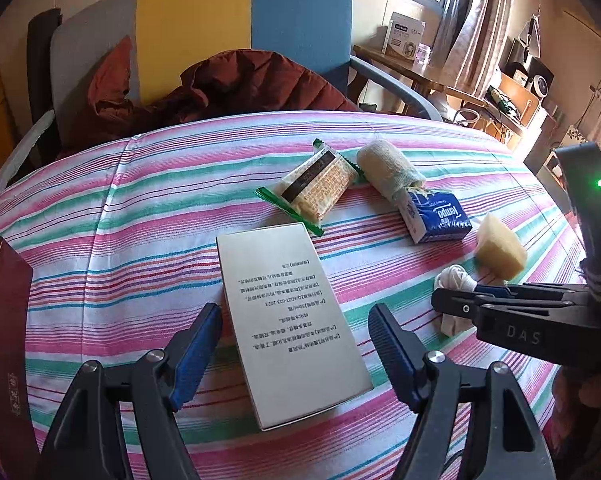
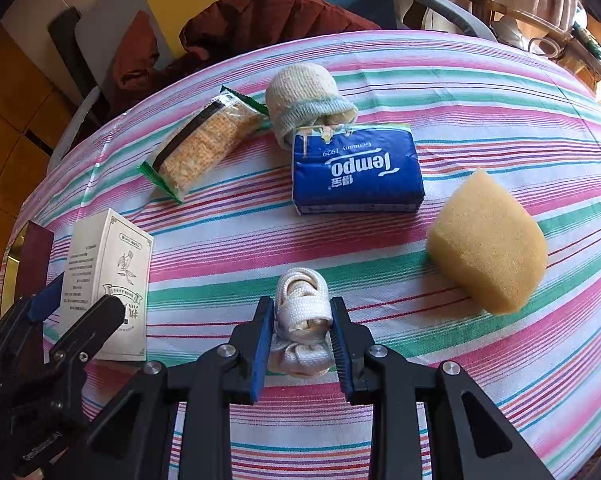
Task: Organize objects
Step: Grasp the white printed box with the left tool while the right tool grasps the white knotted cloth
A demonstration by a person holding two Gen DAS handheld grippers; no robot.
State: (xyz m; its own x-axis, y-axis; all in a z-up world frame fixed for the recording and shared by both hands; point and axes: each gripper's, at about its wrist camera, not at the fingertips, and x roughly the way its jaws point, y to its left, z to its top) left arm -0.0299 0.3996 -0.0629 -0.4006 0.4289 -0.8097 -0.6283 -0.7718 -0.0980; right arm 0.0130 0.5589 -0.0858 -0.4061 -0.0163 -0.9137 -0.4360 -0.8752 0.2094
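Between our right gripper's (image 2: pixel 302 340) blue pads sat a small white cloth bundle (image 2: pixel 302 316), pinched from both sides and resting on the striped tablecloth (image 2: pixel 500 120); our left gripper (image 1: pixel 296 344) hung with its jaws spread wide on either side of a white carton (image 1: pixel 288 320), the pads clear of its sides, so it held nothing. That carton lay flat under the left gripper, printed face up; the bundle lay near it, at the front of the table.

We judged the sorting barely begun; five other items lay loose and ungrouped; a biscuit packet (image 2: pixel 204 148) with green ends, a rolled knitted sock (image 2: pixel 304 100) touching a blue tissue pack (image 2: pixel 356 168), and a yellow sponge (image 2: pixel 488 240) just beside the bundle; a dark red box (image 1: pixel 8 340) stood at the table's left edge, perhaps where things were meant to go, though we could not tell.

As for writing, the tissue pack read "Tempo" and "Germany 1929", upside down to us; the right gripper's body (image 1: pixel 524 336) bore "DAS"; the carton carried lines of Chinese print, too small for us to read.
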